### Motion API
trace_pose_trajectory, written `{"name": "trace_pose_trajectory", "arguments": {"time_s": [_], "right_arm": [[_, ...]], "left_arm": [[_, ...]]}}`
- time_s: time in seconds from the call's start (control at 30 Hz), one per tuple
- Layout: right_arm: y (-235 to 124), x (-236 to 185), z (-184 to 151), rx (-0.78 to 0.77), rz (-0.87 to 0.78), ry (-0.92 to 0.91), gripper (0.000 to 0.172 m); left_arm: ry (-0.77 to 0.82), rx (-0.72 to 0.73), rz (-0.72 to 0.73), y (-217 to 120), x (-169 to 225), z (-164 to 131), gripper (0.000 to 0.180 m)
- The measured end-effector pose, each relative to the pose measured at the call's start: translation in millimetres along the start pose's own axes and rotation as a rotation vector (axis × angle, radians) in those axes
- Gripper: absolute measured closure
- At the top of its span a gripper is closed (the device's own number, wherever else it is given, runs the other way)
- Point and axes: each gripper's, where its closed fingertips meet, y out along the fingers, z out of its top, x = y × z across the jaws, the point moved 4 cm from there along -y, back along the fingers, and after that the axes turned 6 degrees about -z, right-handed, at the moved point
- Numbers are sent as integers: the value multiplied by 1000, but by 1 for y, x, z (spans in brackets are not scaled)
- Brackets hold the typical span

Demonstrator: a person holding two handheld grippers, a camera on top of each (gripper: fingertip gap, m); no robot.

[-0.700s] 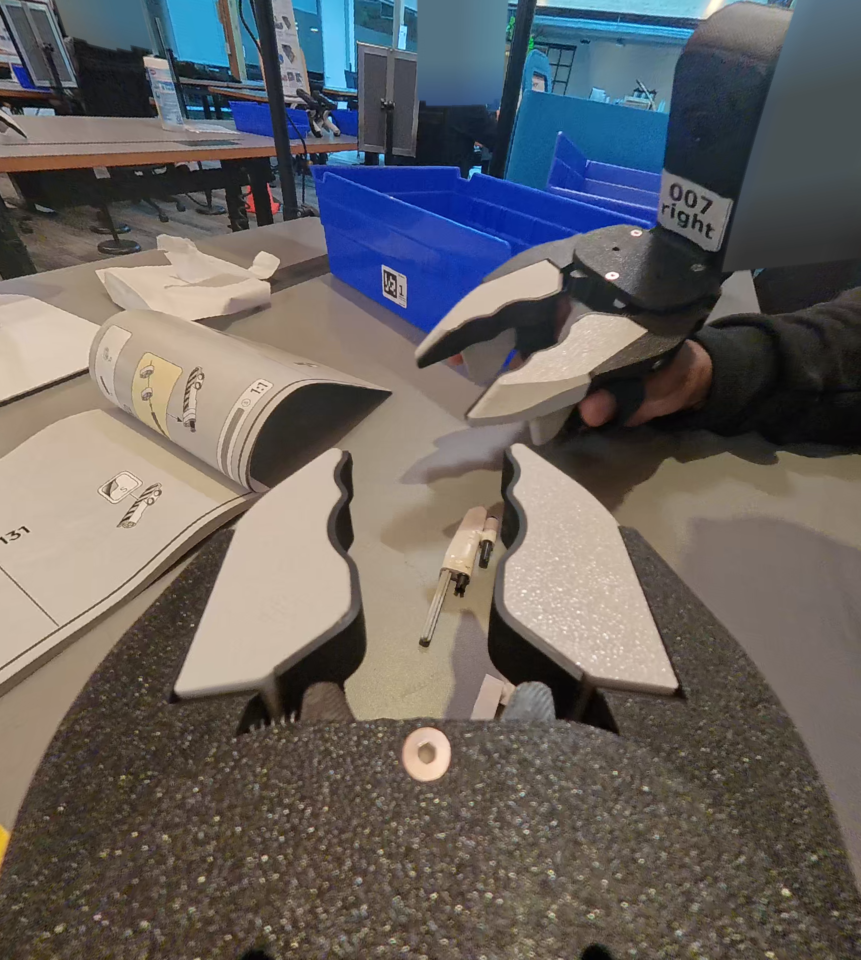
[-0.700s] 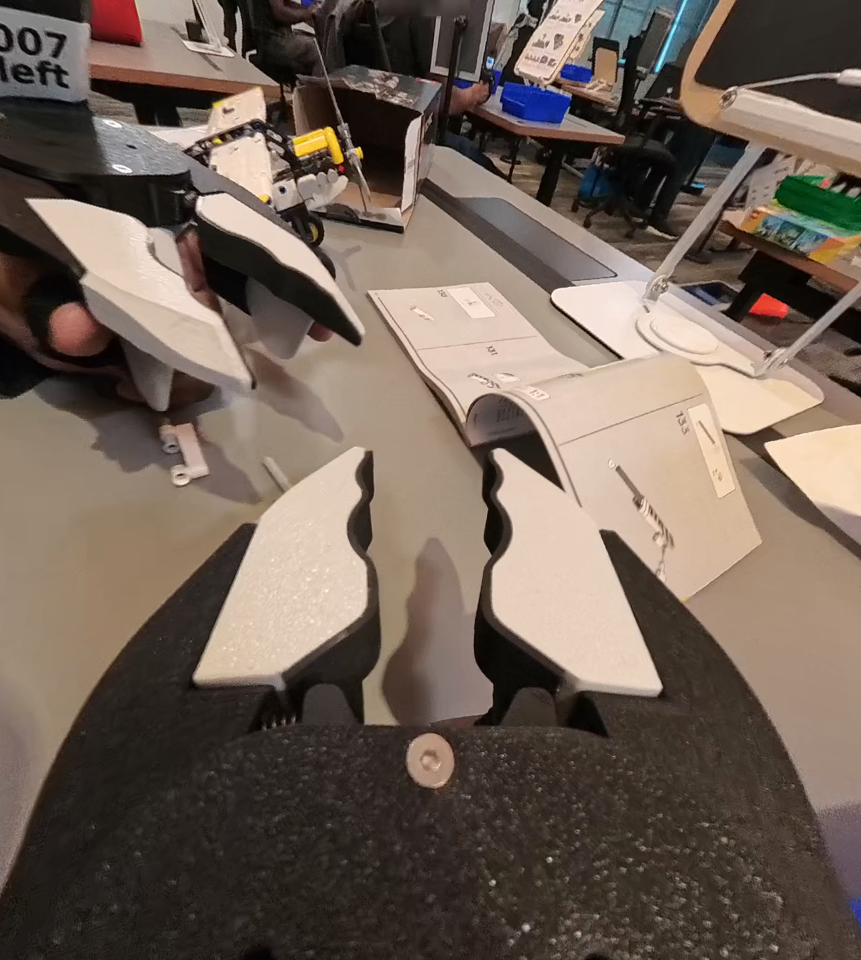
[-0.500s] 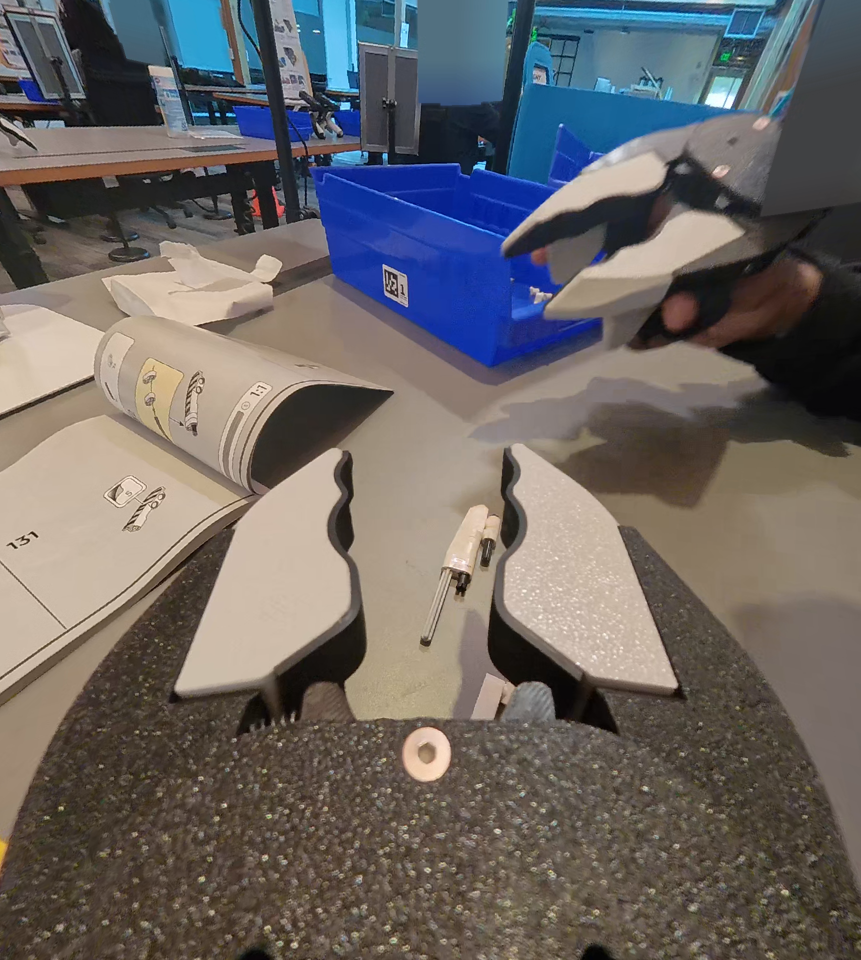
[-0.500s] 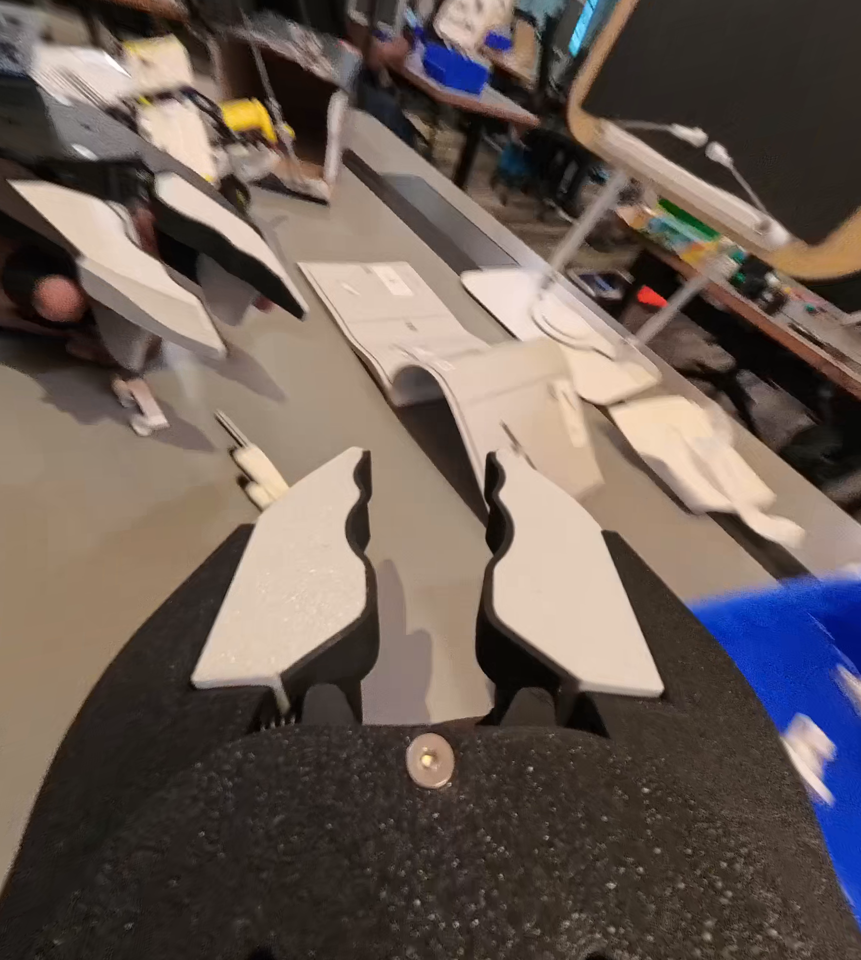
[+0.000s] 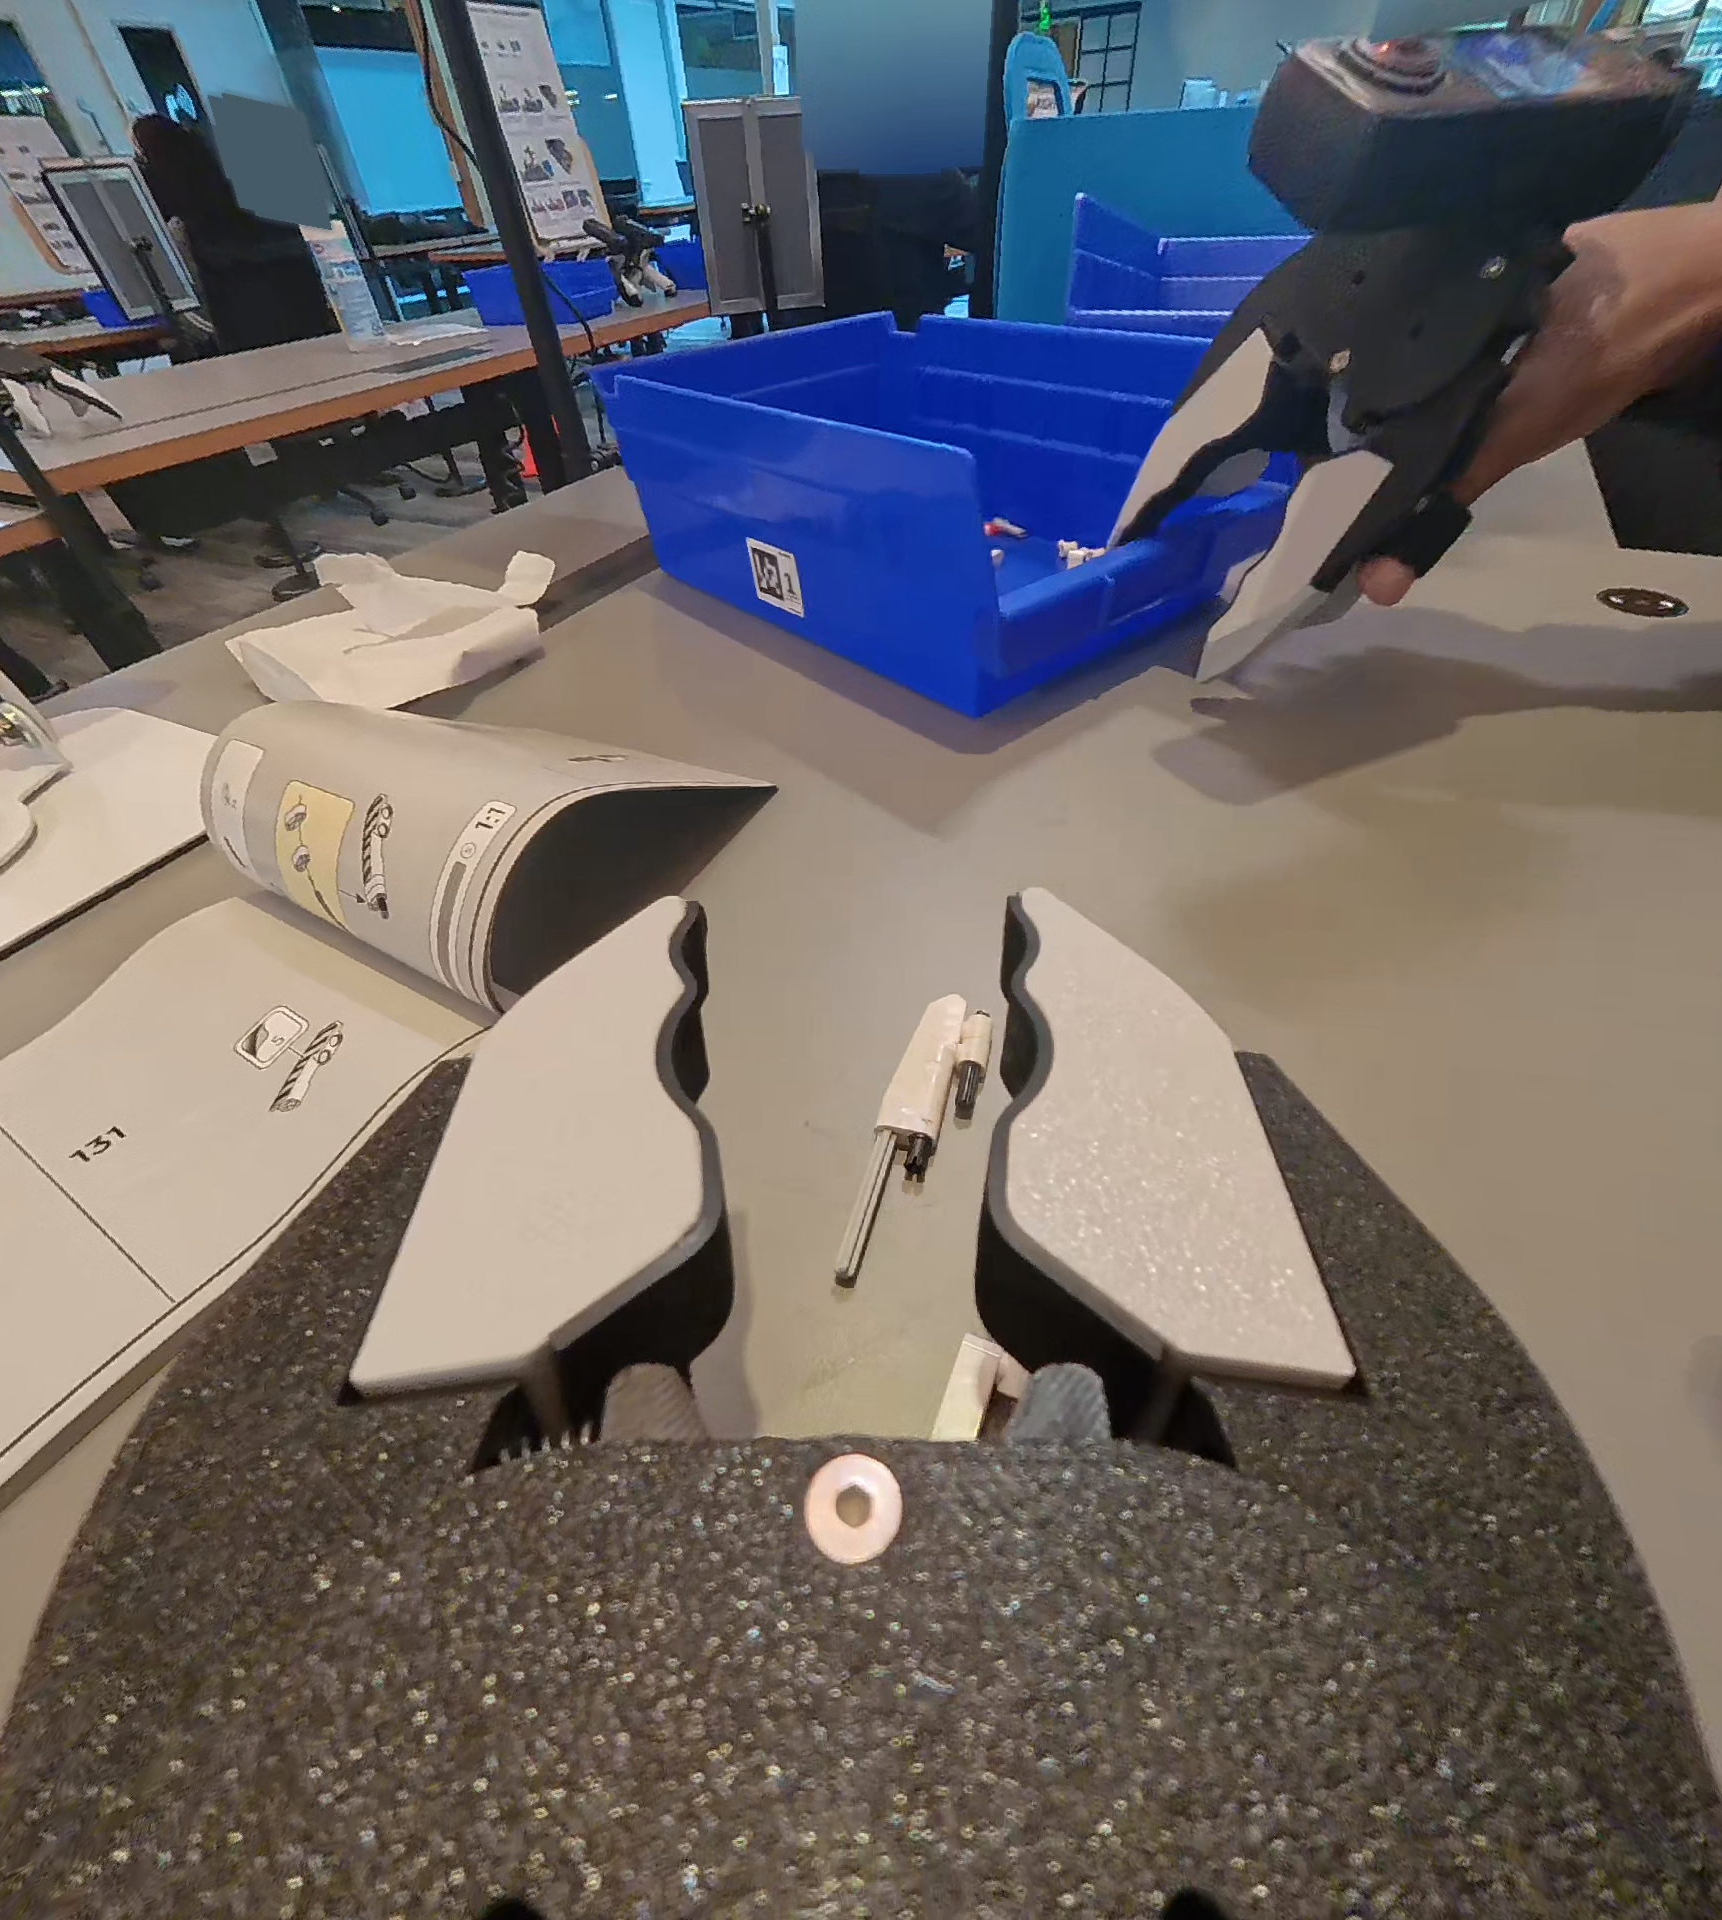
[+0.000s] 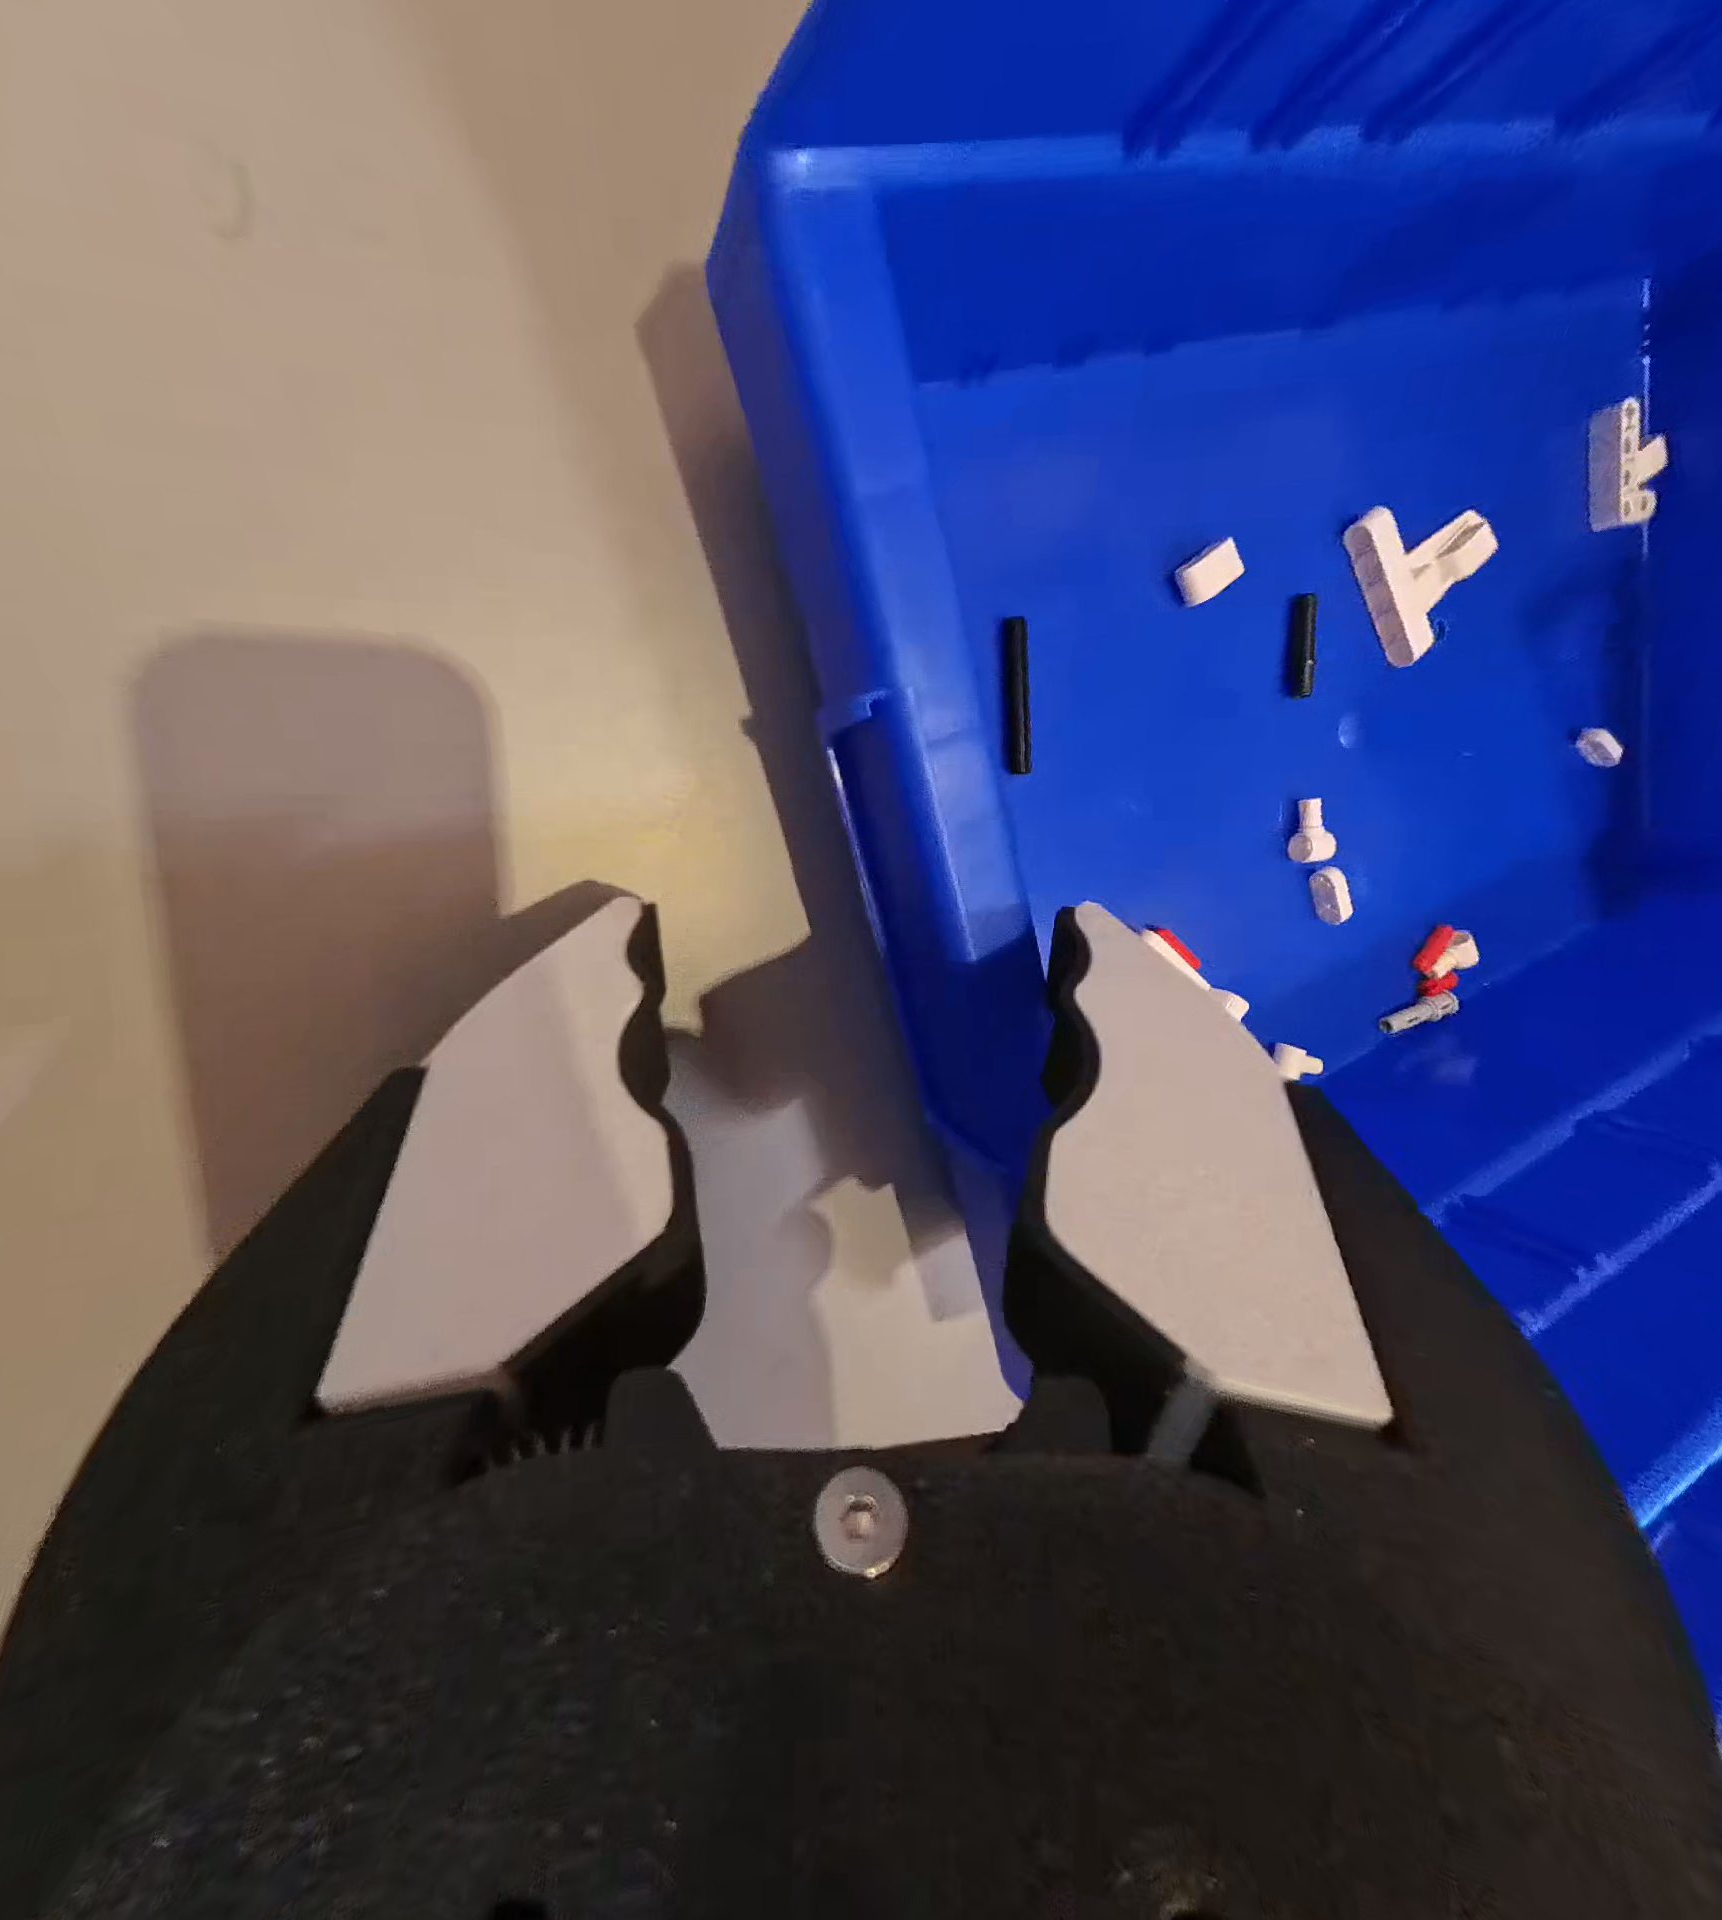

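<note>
My left gripper (image 5: 852, 997) hangs low over the grey table (image 5: 1356, 1039) with its fingers parted about halfway and nothing clamped. Between them, close to the right pad but not pressed by either, lies a small white building-toy assembly (image 5: 924, 1081) with a grey axle and black pins sticking out toward me. To its left an instruction booklet (image 5: 400, 831) lies open, one page curled over; its pages carry printed diagrams and numbers. Beyond it sits crumpled white paper (image 5: 400, 634).

My right gripper (image 6: 857, 966) is spread wide and holds nothing. It straddles the near wall of a blue plastic bin (image 6: 898, 582): one finger is over the table, the other over the bin floor. There lie loose white pieces (image 6: 1408, 582), black axles (image 6: 1016, 694) and red-and-white pins (image 6: 1439, 961). The bin front bears a small black-and-white sticker (image 5: 776, 575).
</note>
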Motion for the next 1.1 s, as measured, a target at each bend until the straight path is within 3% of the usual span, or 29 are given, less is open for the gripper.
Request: {"name": "trace_pose_trajectory", "arguments": {"time_s": [0.17, 0.47, 0.73, 1.1], "right_arm": [[-22, -28, 0, 38, 132, -17, 110], [-80, -115, -32, -15, 344, -117, 105], [-107, -116, -44, 73, 404, 29, 117], [-107, -111, -40, 102, 382, 11, 118]], "left_arm": [[-31, 0, -2, 0, -3, 0, 126], [-91, -2, -1, 0, -9, -1, 126], [-92, -16, 11, 2, -10, -2, 126], [-94, -12, 4, 1, -10, -2, 126]]}}
